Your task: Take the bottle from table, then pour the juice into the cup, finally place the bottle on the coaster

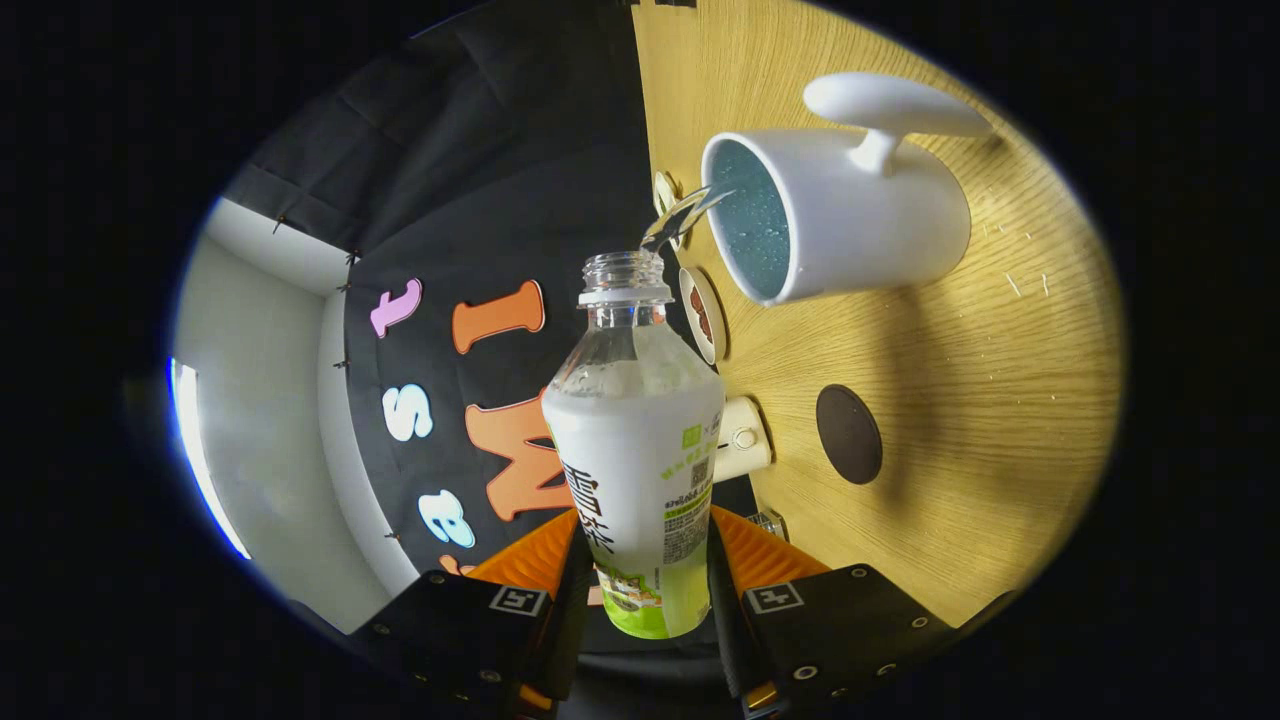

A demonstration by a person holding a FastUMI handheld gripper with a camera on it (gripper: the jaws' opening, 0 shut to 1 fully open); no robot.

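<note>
Your gripper point(640, 600) has its jaws clamped on the bottle point(636, 450), tipped so juice point(680, 215) streams into the white cup point(830, 215) on the counter point(1000, 400). The dark coaster point(849, 434) lies beside the cup; small round objects point(702, 315) sit between.

From my remote seat I read this as a staged recording booth, not a lived-in home: beyond the jaws hangs a black cloth wall point(480, 180), pinned at its seams against plain white panels point(260, 400) lit by a bright strip. The wood-grain desk point(1000, 400) ahead of the jaws carries household props, a white cup point(860, 225) and a dark round coaster point(849, 434), set out like a tabletop test scene.
</note>
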